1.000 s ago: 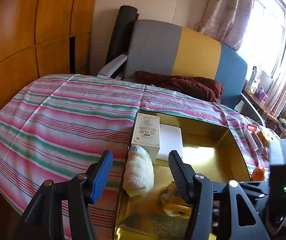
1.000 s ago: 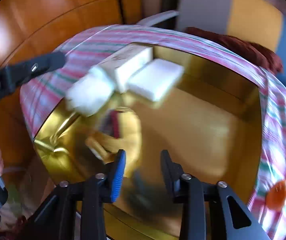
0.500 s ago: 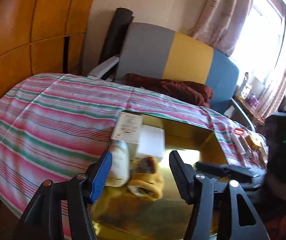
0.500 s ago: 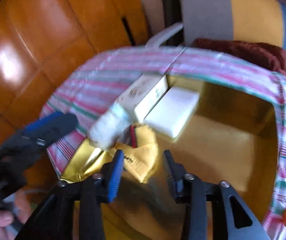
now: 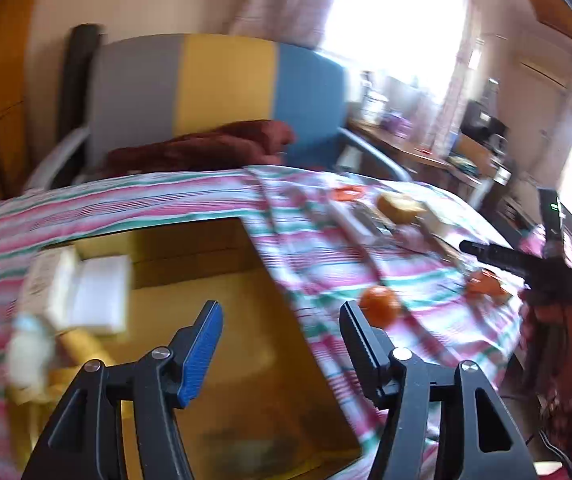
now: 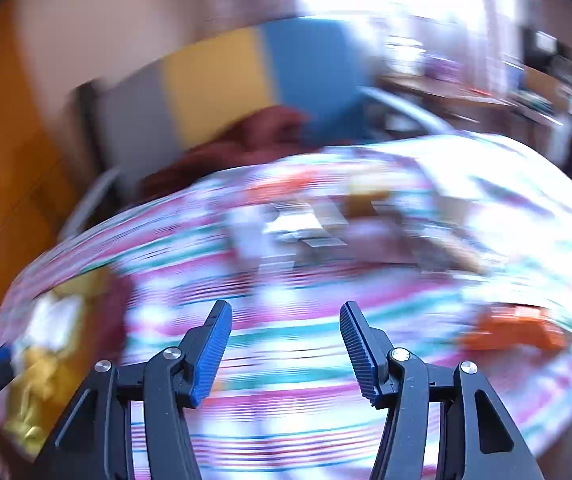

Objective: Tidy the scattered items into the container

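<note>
A gold box (image 5: 222, 248) lies open on the striped bedcover (image 5: 326, 264). It holds a white carton (image 5: 52, 280), a white block (image 5: 104, 296), a white sock (image 5: 26, 354) and a yellow cloth (image 5: 82, 346) at its left side. My left gripper (image 5: 280, 344) is open and empty above the box's right part. An orange (image 5: 380, 306) lies on the cover just right of the box. My right gripper (image 6: 286, 342) is open and empty over the cover; its view is heavily blurred. It also shows in the left wrist view (image 5: 502, 256). An orange item (image 6: 514, 328) lies to its right.
Several scattered items lie on the far cover: a red piece (image 5: 348, 192), a bun-like yellow thing (image 5: 400, 206), flat packets (image 5: 356, 220). A grey, yellow and blue chair (image 5: 222, 88) with a dark red cloth (image 5: 206, 148) stands behind. A cluttered desk (image 5: 426, 152) is at right.
Both grippers have swung right, away from the box's left side toward the scattered items. The right gripper's jaws have opened wider. The box contents now sit at the left edge of both views.
</note>
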A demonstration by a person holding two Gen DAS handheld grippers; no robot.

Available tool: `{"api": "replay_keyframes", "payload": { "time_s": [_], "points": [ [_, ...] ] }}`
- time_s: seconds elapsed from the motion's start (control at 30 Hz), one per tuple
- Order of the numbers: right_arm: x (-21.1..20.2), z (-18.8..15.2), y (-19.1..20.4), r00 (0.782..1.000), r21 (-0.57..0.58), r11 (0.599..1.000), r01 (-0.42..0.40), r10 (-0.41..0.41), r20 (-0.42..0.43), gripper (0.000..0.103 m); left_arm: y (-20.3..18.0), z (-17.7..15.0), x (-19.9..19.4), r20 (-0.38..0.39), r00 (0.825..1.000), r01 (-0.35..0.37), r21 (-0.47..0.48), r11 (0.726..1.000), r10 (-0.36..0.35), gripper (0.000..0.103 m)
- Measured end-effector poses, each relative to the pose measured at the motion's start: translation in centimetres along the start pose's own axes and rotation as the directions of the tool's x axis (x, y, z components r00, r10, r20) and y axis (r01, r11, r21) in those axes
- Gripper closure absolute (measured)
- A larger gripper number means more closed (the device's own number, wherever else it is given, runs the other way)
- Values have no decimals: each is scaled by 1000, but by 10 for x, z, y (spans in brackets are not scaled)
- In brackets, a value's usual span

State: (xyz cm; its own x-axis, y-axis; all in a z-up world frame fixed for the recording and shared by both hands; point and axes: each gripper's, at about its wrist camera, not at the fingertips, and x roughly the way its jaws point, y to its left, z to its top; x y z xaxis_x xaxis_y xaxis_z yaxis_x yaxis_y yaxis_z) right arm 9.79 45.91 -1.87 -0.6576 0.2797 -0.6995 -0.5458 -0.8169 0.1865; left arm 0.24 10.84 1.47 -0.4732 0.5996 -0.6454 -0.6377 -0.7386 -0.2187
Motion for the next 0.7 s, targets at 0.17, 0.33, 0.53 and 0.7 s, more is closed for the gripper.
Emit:
{"api": "replay_keyframes", "payload": {
  "time_s": [0.17, 0.33, 0.53, 0.7],
  "points": [
    [0, 22, -125, 986, 258, 953, 159, -167, 8, 30, -31, 0, 21, -45, 997, 70, 41, 997, -68, 41],
    [39, 35, -164, 990, 213, 970, 115, -95, -103, 29, -43, -7, 26, -71, 995, 79, 81, 994, -73, 41],
    [58, 22, -117, 978, 165, 983, -84, 113, -175, 27, -38, -7, 28, -76, 996, 55, 60, 997, -51, 41],
    [39, -4, -30, 902, 57, 932, -357, 360, -238, 27, -40, -8, 33, -94, 994, 63, 66, 996, -56, 41]
  ]
}}
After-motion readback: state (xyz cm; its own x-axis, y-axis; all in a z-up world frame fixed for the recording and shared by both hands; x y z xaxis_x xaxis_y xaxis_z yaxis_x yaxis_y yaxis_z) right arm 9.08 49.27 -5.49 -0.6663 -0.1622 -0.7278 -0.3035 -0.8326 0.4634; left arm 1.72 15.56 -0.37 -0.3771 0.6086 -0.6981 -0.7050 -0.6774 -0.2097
